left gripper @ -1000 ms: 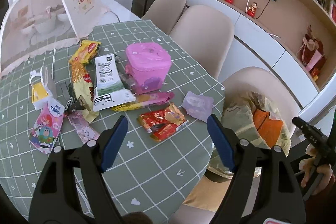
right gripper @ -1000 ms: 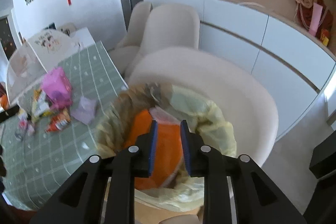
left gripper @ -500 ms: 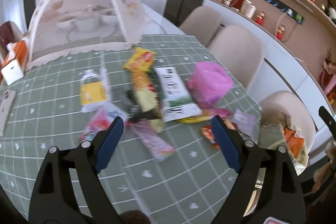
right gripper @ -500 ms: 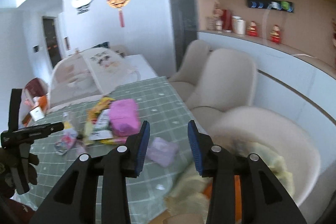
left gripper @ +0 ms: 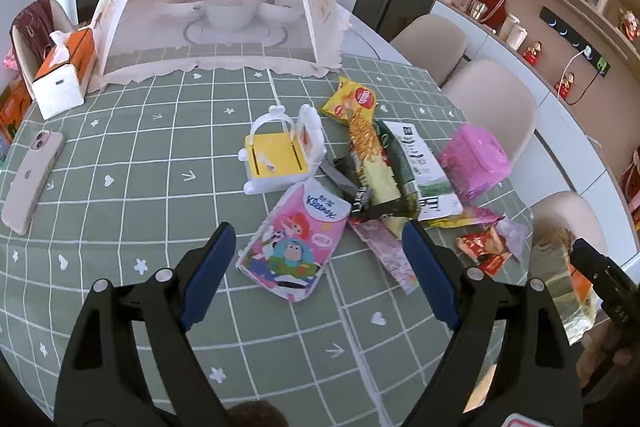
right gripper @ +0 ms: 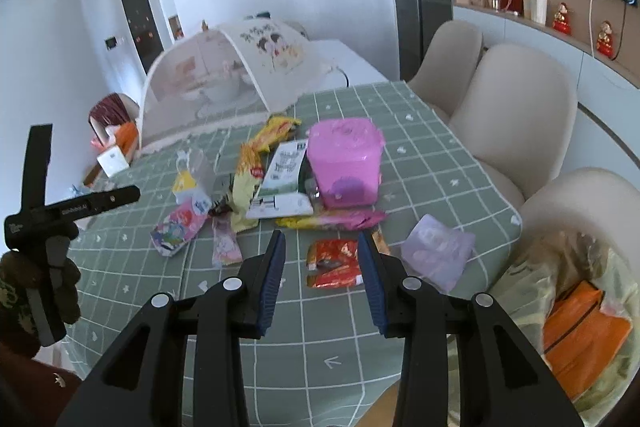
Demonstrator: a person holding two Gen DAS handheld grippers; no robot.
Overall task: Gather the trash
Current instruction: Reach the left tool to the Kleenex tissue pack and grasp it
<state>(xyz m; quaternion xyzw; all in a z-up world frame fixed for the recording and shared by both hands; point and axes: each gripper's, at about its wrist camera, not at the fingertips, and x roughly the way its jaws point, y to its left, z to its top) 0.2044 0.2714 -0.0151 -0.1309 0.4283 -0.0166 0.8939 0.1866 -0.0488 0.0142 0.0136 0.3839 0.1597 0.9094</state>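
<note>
Green checked oilcloth covers the dining table [left gripper: 132, 187], where snack wrappers lie heaped at centre frame in both wrist views. The left gripper [left gripper: 318, 275] hangs with its blue-padded jaws spread wide and nothing between them, poised above a pink cartoon-printed Kleenex tissue pack [left gripper: 298, 247]. The right gripper [right gripper: 322, 275], its jaws roughly half apart and empty, frames a crumpled red foil snack wrapper [right gripper: 334, 263] lying flat on the cloth, just beside a pale lilac plastic packet [right gripper: 438, 251]. At the lower right of the right wrist view, a yellowish translucent trash bag [right gripper: 568, 279] sits slumped on a beige chair, an orange packet already inside.

Behind the litter stand a pink lidded plastic tub [right gripper: 344, 163], a small white-and-yellow toy case [left gripper: 280, 157] and a mesh food cover [left gripper: 216, 3]; a pale smartphone [left gripper: 30, 179] rests at the left edge of the left wrist view. None of these looks like waste.

The step in hand appears to be picking the next pieces. Flat foil gives little to bite on, so the right jaws would best come down over a raised crease or edge of the red wrapper, pinching firmly without dragging the cloth. The tissue pack is bulkier and should take a grip across its narrow width. Carrying each piece fully over the bag's mouth before release would keep it off the chair.
</note>
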